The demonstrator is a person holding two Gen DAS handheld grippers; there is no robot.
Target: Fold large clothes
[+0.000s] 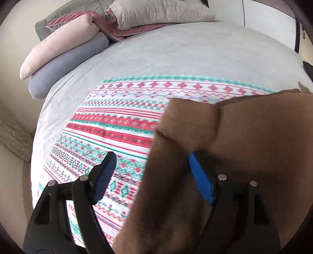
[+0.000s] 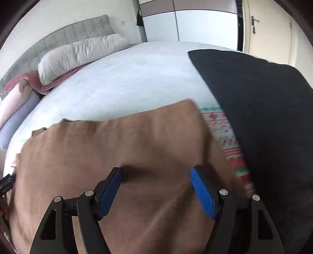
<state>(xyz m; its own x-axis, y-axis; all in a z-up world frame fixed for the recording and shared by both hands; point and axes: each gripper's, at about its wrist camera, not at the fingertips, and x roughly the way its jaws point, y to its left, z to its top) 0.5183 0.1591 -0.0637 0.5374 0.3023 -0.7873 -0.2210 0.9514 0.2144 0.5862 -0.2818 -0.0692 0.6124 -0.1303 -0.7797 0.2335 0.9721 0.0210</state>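
Observation:
A brown garment (image 1: pixel 244 148) lies folded on a patterned red, green and white blanket (image 1: pixel 121 121) on the bed. My left gripper (image 1: pixel 151 158) is open just above the garment's left edge, holding nothing. In the right wrist view the brown garment (image 2: pixel 121 144) fills the lower middle. My right gripper (image 2: pixel 156 172) is open, close above the cloth, with nothing between its blue pads (image 2: pixel 203 193).
A dark garment (image 2: pixel 264 117) lies at the right on the bed. A grey sheet (image 1: pixel 166 52) covers the mattress. Pillows (image 1: pixel 156 11) and two bolsters (image 1: pixel 58 50) lie at the headboard. A wardrobe (image 2: pixel 195 23) and a door (image 2: pixel 270 29) stand beyond.

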